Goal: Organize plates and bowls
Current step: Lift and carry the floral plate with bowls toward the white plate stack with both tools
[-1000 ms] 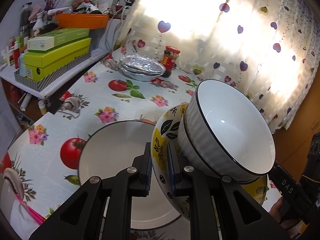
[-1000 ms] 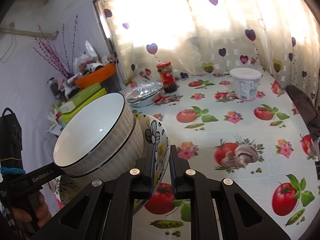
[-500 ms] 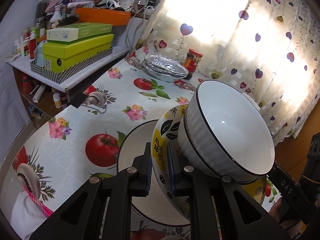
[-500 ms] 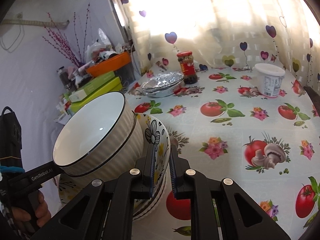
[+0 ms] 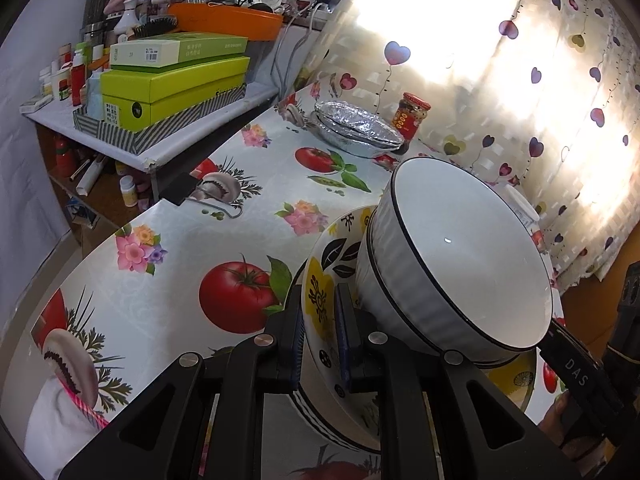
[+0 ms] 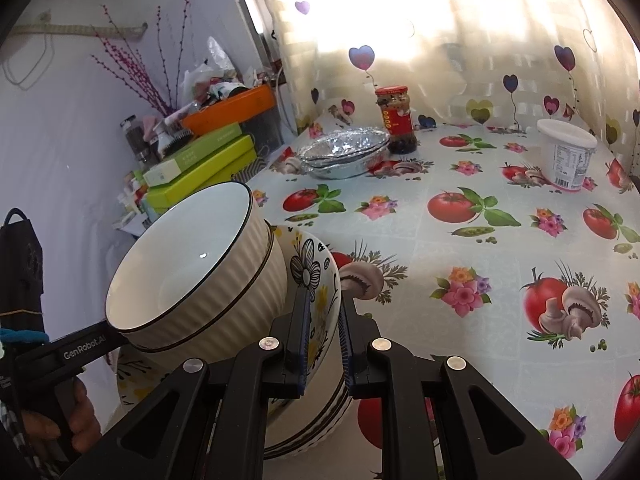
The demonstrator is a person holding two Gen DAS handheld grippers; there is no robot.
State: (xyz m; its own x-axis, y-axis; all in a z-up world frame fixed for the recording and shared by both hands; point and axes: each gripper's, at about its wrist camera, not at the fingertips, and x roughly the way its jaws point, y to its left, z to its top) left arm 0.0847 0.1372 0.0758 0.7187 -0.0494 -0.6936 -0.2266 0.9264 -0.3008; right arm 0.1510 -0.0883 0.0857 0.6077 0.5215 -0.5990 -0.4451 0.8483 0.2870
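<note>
**Inspector:** Load is a glazed ceramic stack: two ribbed white bowls [image 5: 452, 256] nested in a floral plate [image 5: 320, 304], with more plates under it. I judge it heavy, rigid, slick and chip-prone.

**Clerk:** Holds?

**Inspector:** The left gripper [image 5: 319, 340] is clamped on the floral plate's rim at the stack's 9 o'clock side; the right gripper [image 6: 323, 340] is clamped on the opposite rim. Rim grips on both sides suit the weight; one side alone would likely let it swing.

**Clerk:** Location and attitude?

**Inspector:** Above the near edge of the tabletop [image 6: 460, 240], foil dishes [image 6: 344, 152] well apart at 12 o'clock. Contact underneath cannot be told. Bowl mouths face upward, slightly tilted; the stack's axis runs roughly vertical.
</note>
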